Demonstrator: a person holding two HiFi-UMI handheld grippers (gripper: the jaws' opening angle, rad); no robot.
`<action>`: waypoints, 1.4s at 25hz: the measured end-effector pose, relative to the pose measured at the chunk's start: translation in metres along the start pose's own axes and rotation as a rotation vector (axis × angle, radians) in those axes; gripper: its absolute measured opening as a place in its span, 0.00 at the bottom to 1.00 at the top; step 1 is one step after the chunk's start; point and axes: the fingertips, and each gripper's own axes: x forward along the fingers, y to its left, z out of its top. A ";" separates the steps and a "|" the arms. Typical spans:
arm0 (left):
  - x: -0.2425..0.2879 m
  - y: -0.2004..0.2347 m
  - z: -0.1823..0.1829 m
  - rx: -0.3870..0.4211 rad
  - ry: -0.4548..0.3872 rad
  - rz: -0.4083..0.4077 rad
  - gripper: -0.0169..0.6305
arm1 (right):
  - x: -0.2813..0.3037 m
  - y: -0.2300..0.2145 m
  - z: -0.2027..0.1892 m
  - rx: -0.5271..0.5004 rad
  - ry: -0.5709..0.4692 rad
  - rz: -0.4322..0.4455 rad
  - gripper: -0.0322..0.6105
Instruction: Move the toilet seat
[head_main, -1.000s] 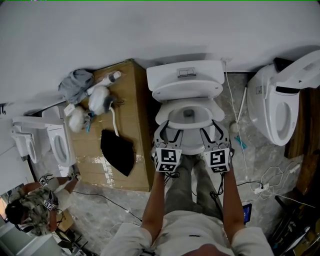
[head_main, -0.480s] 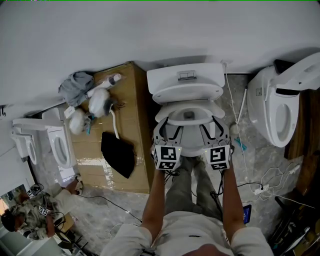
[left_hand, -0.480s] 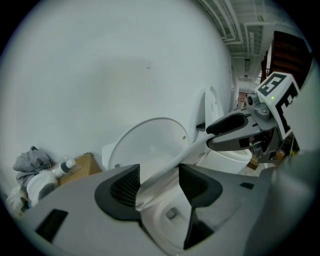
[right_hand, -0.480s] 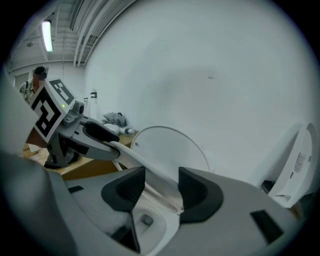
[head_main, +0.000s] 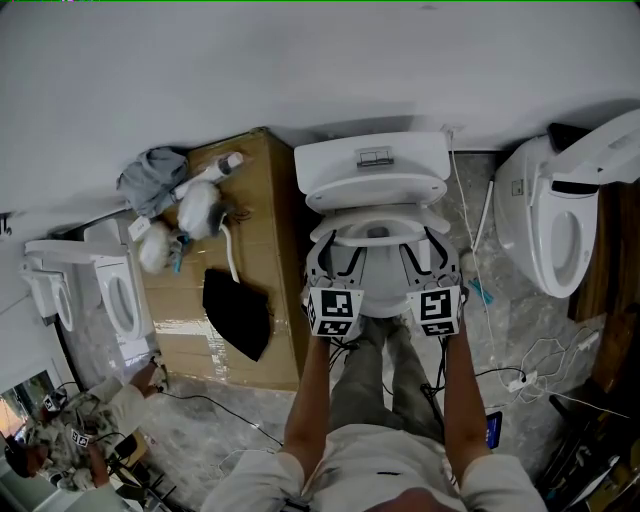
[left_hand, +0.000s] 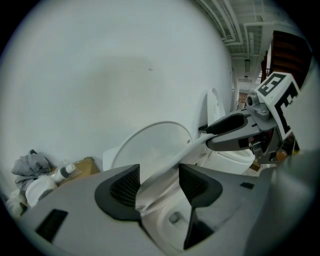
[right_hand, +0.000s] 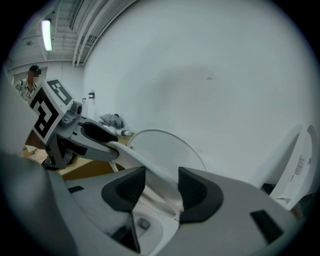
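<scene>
A white toilet stands against the wall, its lid (head_main: 372, 185) raised against the tank (head_main: 370, 155). The toilet seat (head_main: 375, 228) is lifted partway off the bowl. My left gripper (head_main: 335, 255) is shut on the seat's left side and my right gripper (head_main: 425, 252) on its right side. In the left gripper view the seat (left_hand: 172, 157) runs between my left gripper's (left_hand: 159, 182) pads, with the right gripper (left_hand: 210, 135) clamped further along the rim. In the right gripper view the seat (right_hand: 145, 165) passes through the right gripper (right_hand: 162, 185), and the left gripper (right_hand: 107, 145) grips it beyond.
A cardboard box (head_main: 270, 180) left of the toilet carries a black cloth (head_main: 238, 310), a spray bottle (head_main: 215, 165) and rags. Another toilet (head_main: 560, 220) stands at the right, smaller ones (head_main: 110, 290) at the left. Cables (head_main: 520, 375) lie on the floor. A person (head_main: 80, 440) crouches at lower left.
Both grippers have moved slightly toward the tank with the seat, which now tilts higher and hides more of the bowl. The person at lower left has shifted.
</scene>
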 end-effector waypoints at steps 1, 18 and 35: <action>0.001 0.001 0.001 0.001 -0.002 0.001 0.42 | 0.001 -0.001 0.001 0.000 -0.001 -0.001 0.40; 0.023 0.019 0.021 0.009 -0.028 0.020 0.42 | 0.025 -0.019 0.020 -0.011 -0.025 -0.017 0.40; 0.047 0.039 0.038 0.014 -0.043 0.027 0.42 | 0.053 -0.036 0.038 -0.020 -0.047 -0.035 0.40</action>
